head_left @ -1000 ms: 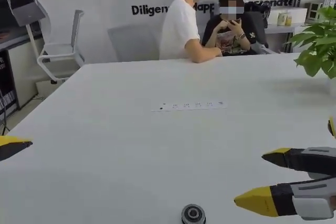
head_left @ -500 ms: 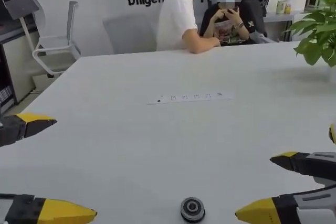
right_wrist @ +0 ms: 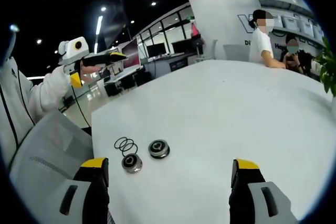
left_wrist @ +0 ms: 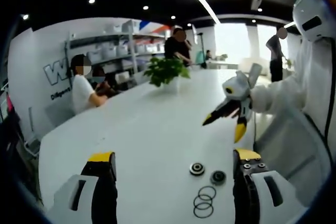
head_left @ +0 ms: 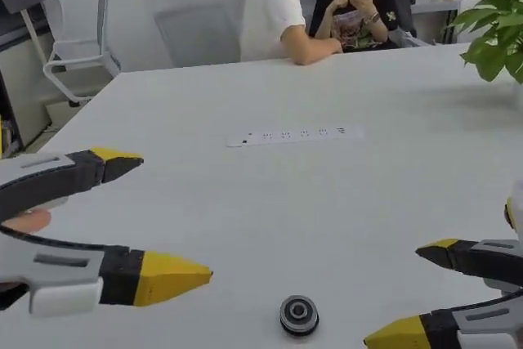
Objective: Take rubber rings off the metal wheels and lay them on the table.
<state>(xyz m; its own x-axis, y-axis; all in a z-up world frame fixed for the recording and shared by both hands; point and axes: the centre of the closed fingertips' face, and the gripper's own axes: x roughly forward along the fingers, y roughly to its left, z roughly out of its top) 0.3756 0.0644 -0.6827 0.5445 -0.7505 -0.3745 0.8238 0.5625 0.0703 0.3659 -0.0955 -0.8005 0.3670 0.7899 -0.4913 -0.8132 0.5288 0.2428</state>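
A white table (head_left: 245, 202) carries two metal wheels (right_wrist: 158, 148) close together, three loose black rubber rings (left_wrist: 203, 201) just beside them, a white power strip (head_left: 286, 135) mid-table, and a potted plant (left_wrist: 165, 72) well apart.

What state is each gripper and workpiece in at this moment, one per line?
Left gripper: open, holding nothing.
Right gripper: open, holding nothing.
Metal wheels: two, flat on the table, untouched.
Rubber rings: three, loose on the table, overlapping.
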